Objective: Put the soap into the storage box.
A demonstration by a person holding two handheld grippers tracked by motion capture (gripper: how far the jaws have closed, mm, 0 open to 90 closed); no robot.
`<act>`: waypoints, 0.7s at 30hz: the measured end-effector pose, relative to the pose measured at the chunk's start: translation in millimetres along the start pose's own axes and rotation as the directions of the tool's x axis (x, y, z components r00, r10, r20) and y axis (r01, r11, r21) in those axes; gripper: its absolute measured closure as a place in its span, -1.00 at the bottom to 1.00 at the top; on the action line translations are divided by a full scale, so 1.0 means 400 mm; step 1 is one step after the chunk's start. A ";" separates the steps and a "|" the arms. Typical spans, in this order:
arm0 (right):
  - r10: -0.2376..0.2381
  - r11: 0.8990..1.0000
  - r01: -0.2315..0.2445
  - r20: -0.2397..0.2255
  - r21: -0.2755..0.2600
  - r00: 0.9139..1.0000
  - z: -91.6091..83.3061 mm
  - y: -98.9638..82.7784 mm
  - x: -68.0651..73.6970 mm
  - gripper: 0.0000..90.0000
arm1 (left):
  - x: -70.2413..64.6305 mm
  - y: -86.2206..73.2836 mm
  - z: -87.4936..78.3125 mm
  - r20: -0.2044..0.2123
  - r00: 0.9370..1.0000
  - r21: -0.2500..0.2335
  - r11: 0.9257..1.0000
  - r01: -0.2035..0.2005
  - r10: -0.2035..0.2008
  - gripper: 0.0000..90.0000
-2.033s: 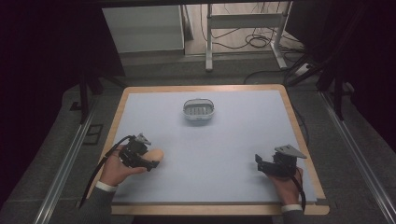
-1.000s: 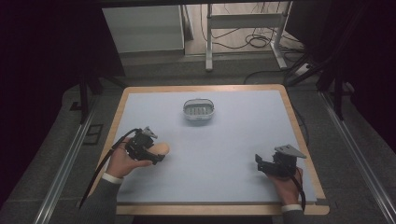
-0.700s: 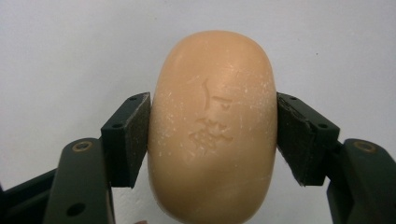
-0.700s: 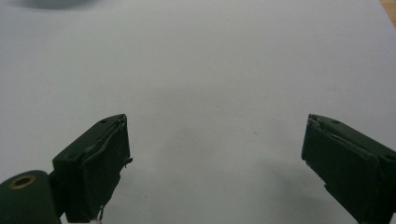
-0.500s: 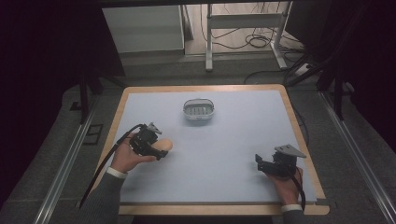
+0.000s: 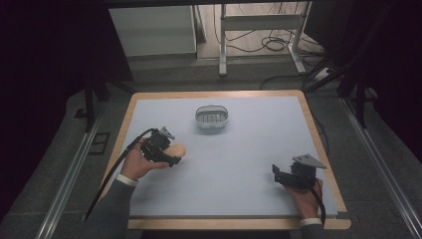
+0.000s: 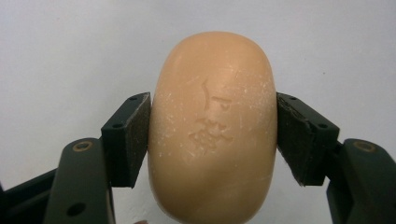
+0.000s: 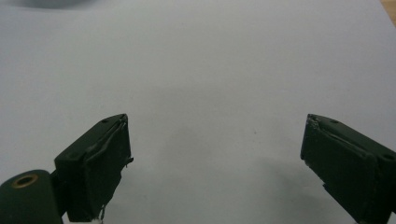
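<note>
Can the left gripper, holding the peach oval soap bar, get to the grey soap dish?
Probably yes: bare table lies between the left gripper, shut on the soap bar, and the dish.

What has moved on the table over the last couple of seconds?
The left claw, clamped on the tan soap bar, has carried it away from the table's near edge, toward the small grey dish. The soap was already gripped at the start. The right claw stayed put with its jaws apart, and the dish has not shifted.

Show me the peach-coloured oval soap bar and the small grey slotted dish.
Peach-coloured oval soap bar (image 7: 212, 126): left gripper view, stamped front face.
Small grey slotted dish (image 6: 212, 110): high view, far rim.
</note>
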State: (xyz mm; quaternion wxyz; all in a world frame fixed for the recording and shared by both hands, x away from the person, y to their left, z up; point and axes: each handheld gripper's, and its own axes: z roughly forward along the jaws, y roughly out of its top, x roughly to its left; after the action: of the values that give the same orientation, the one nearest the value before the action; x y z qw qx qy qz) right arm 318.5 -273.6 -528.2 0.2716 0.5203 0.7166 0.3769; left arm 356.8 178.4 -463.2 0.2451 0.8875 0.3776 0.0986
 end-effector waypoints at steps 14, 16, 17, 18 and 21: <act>0.002 1.000 -0.002 0.003 0.000 1.000 0.000 0.000 0.000 -0.81 | 0.017 0.041 -0.008 -0.011 1.000 -0.006 1.000 -0.002 0.002 -0.28; -0.001 1.000 0.001 0.006 0.001 1.000 0.001 0.000 0.001 -0.81 | 0.020 0.046 -0.008 -0.008 1.000 -0.009 1.000 -0.004 0.004 -0.28; -0.003 1.000 0.003 0.007 0.001 1.000 0.001 0.000 0.001 -0.81 | 0.020 0.047 -0.008 -0.010 1.000 -0.010 1.000 -0.002 0.002 -0.28; -0.003 1.000 0.003 0.007 0.001 1.000 0.001 0.000 0.001 -0.81 | 0.020 0.047 -0.008 -0.010 1.000 -0.010 1.000 -0.002 0.002 -0.28; -0.004 1.000 0.004 0.009 0.004 1.000 0.001 0.000 0.002 -0.81 | 0.021 0.054 -0.006 -0.009 1.000 -0.011 1.000 0.000 0.000 -0.28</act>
State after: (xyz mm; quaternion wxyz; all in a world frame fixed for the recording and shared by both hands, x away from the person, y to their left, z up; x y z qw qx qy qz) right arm 318.7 -272.9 -528.3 0.2745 0.5209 0.7173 0.3724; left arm 375.5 172.5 -450.1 0.2485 0.8857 0.3780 0.1047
